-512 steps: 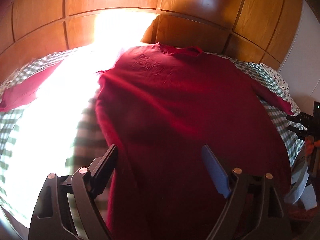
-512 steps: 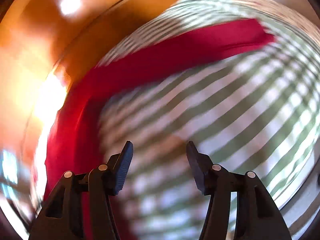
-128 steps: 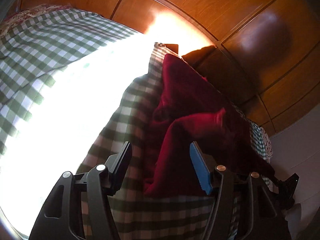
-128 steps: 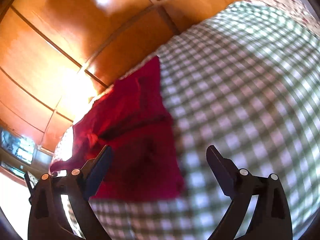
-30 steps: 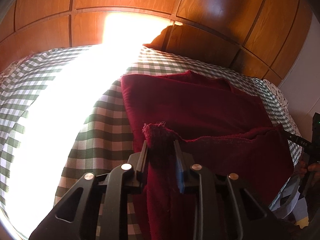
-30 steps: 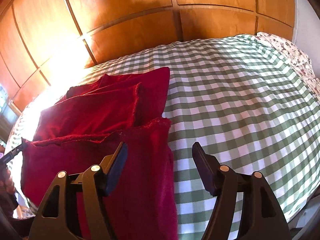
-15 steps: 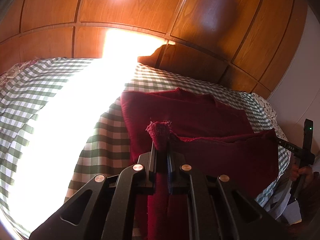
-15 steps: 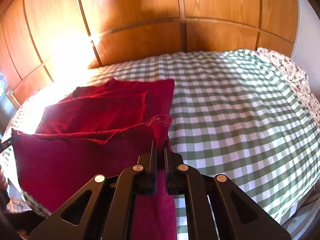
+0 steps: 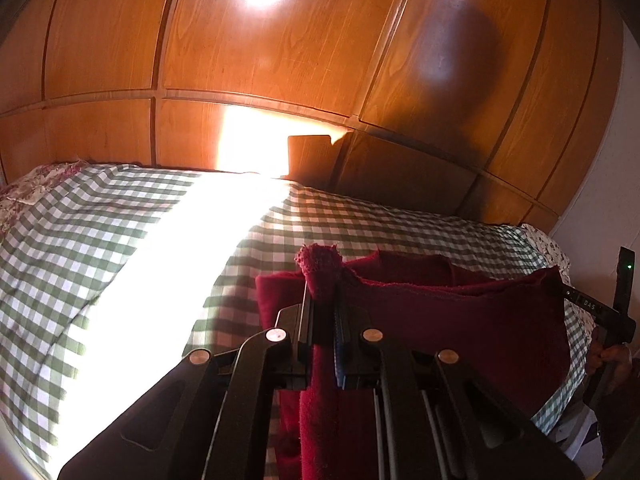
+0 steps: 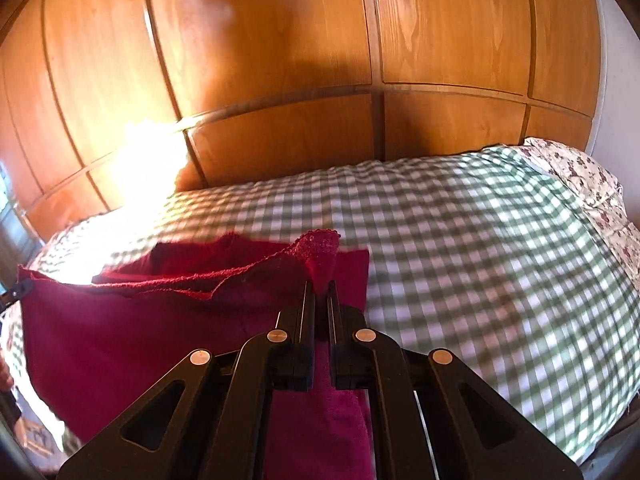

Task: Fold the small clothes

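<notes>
My left tongs [image 9: 322, 300] are pinched tight on one corner of a dark red garment [image 9: 460, 320], and my right tongs [image 10: 318, 292] are clamped just as tight on the opposite corner, a tuft of cloth poking up past each tip. Between them the near hem hangs raised and fairly taut above the bed [image 10: 480, 248], while the far part of the garment lies already doubled on the green checked cover [image 9: 100, 240], in front of the wooden wall panels [image 9: 280, 60].

As I read it, this is the last fold, bottom edge carried over to meet the top. To do it well I should keep both corners level and the hem stretched, travel forward together and lay the edge squarely over the far edge before letting go. If one side leads, the fold will skew; if the hem slackens, the middle will sag and crease. A strip of glaring sunlight [image 9: 160, 280] washes out the cover on the left, so alignment there is harder to judge.
</notes>
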`<state>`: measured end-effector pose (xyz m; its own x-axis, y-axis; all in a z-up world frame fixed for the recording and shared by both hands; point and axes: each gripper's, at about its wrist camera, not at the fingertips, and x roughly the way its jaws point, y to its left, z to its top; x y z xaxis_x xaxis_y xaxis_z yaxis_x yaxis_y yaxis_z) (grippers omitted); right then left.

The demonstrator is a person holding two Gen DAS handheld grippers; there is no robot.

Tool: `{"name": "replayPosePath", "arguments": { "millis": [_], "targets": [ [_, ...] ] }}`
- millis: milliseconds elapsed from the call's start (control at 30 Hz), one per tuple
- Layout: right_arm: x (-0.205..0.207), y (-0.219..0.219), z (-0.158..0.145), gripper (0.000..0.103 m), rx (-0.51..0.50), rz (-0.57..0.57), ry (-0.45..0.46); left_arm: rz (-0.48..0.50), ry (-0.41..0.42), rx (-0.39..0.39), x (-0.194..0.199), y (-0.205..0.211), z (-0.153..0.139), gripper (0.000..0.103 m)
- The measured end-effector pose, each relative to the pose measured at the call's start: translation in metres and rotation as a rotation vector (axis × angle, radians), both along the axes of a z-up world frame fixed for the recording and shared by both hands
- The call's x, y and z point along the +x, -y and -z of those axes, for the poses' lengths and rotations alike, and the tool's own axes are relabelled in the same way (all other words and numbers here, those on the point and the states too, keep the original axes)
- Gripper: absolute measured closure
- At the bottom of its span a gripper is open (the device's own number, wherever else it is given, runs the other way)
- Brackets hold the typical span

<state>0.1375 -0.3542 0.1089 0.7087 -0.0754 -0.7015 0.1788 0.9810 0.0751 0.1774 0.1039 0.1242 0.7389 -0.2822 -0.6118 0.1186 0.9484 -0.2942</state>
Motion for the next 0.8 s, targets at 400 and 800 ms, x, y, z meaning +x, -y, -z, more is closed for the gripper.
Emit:
{"name": "replayPosePath", "arguments": {
  "millis": [400, 800],
  "targets": [
    [0.096, 0.015, 0.036, 0.1, -0.039, 0.056, -0.082, -0.076, -0.096, 0.06, 0.098, 0.01, 0.036, 0.096],
    [0.116, 0.02, 0.085, 0.099, -0.043, 0.075, -0.176, -0.158, -0.269, 0.102, 0.13, 0.014, 0.091, 0.073]
  ]
}}
